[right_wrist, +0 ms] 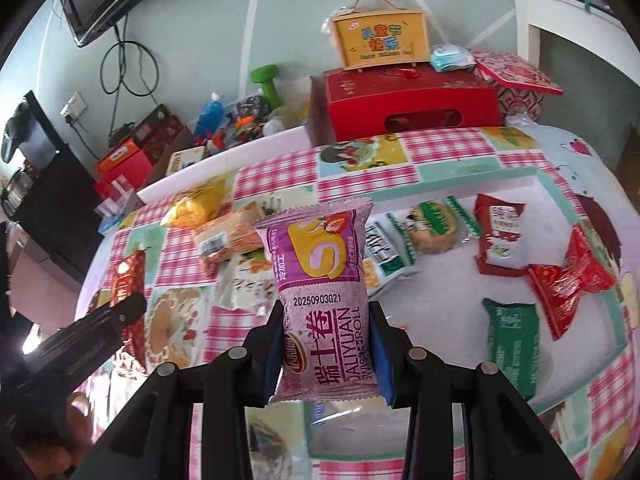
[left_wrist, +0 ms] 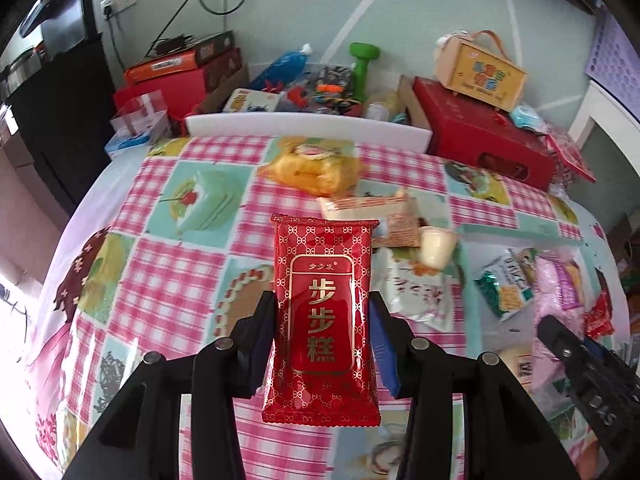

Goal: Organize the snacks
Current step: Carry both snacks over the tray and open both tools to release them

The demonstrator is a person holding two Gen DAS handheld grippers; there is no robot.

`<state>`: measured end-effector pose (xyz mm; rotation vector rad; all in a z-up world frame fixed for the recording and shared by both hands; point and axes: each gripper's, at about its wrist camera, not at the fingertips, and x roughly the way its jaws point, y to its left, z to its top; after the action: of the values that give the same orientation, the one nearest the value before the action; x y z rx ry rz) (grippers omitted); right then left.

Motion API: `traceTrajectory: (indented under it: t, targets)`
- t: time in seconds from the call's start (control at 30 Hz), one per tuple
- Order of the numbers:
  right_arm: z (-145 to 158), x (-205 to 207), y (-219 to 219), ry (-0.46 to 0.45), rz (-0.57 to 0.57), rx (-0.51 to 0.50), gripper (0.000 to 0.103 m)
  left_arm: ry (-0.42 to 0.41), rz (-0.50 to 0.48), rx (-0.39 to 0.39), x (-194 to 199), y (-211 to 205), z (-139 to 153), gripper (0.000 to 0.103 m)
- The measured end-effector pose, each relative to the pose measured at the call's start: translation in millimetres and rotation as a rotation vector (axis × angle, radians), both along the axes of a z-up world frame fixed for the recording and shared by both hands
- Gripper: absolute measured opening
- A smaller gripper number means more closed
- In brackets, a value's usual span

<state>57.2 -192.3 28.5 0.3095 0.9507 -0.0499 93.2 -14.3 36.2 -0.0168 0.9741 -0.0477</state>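
My left gripper (left_wrist: 322, 312) is shut on a red snack packet with gold lettering (left_wrist: 320, 320), held upright above the checked tablecloth (left_wrist: 168, 280). My right gripper (right_wrist: 326, 320) is shut on a pink Swiss-roll packet (right_wrist: 320, 300), also lifted off the table. The right gripper (left_wrist: 576, 356) shows at the right edge of the left wrist view, with the pink packet (left_wrist: 556, 304) beside it. The left gripper (right_wrist: 100, 324) and its red packet (right_wrist: 126, 280) appear at the left of the right wrist view. Loose snacks lie on the cloth: a yellow bag (left_wrist: 316, 168), an orange wafer pack (right_wrist: 228, 236), green packets (right_wrist: 512, 344), red packets (right_wrist: 568, 284).
A white shallow tray (right_wrist: 536, 178) holds several packets on the right. At the table's back stand a red box (right_wrist: 408, 100), a yellow carry box (right_wrist: 380, 40), a green dumbbell (left_wrist: 364, 68) and a white bin (left_wrist: 304, 126) of mixed items. A black cabinet (left_wrist: 52, 120) stands left.
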Motion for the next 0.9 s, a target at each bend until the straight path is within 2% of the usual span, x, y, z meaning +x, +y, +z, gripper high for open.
traceTrajectory:
  t: [0.17, 0.3, 0.47, 0.77, 0.9]
  targets:
    - [0, 1, -22, -0.013, -0.044, -0.029, 0.041, -0.009, -0.069, -0.019, 2, -31, 8, 0.046]
    - [-2, -1, -58, -0.003, -0.159, -0.065, 0.041, -0.012, -0.143, -0.022, 6, -63, 12, 0.046]
    - [-11, -4, -93, 0.034, -0.262, -0.051, 0.041, 0.004, -0.247, -0.034, 13, -110, 10, 0.046]
    - [-16, -11, -118, 0.055, -0.333, -0.057, 0.041, 0.030, -0.381, -0.045, 21, -176, -1, 0.047]
    - [-20, -9, -122, 0.063, -0.334, -0.052, 0.041, 0.048, -0.403, -0.038, 25, -193, -10, 0.047]
